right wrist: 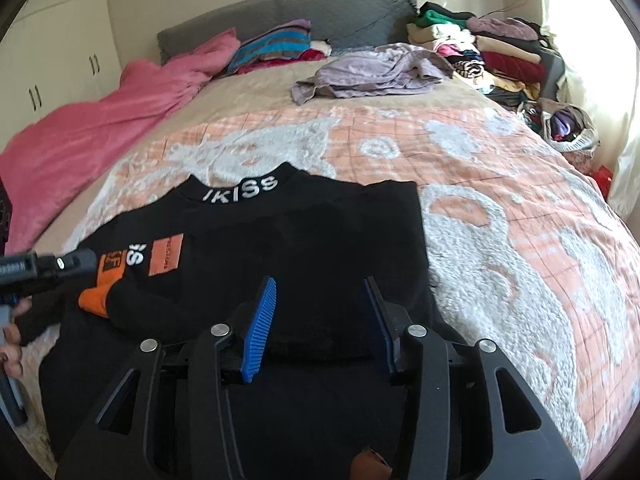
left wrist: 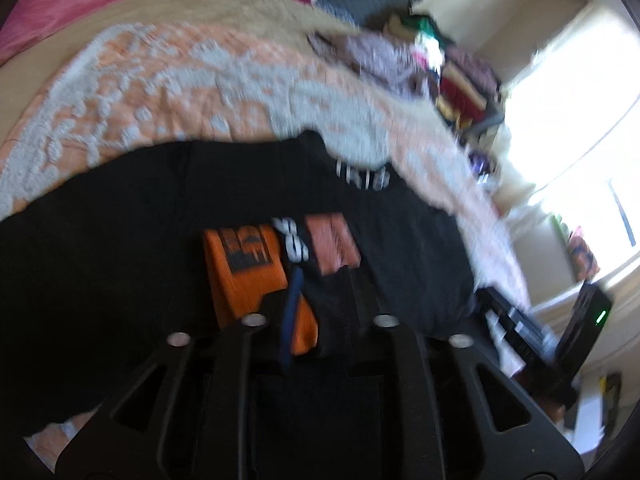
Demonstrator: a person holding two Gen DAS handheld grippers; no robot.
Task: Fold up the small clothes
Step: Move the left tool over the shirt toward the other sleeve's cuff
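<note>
The black top point(right wrist: 304, 240) lies spread on the bedspread point(right wrist: 500, 184) at the near end of the bed, collar with white lettering toward 12 o'clock, orange patches point(right wrist: 165, 255) on its chest at about 9 o'clock in the right wrist view. Its right edge looks already turned in to a straight line, so I judge the fold as begun but far from finished. The left tool point(left wrist: 294, 300) is clamped on an orange-and-black fold of the garment, likely a sleeve or side being carried inward; that view is blurred, so I cannot tell exactly which part. The right tool point(right wrist: 320, 320) stands with jaws apart over the lower middle of the top, gripping nothing. Left to do, by my reading: lay the left side in, then fold lengthwise. A crumpled lilac garment point(right wrist: 372, 72) waits at 12 o'clock, beside a stack of clothes point(right wrist: 488, 52) at 1 o'clock.
</note>
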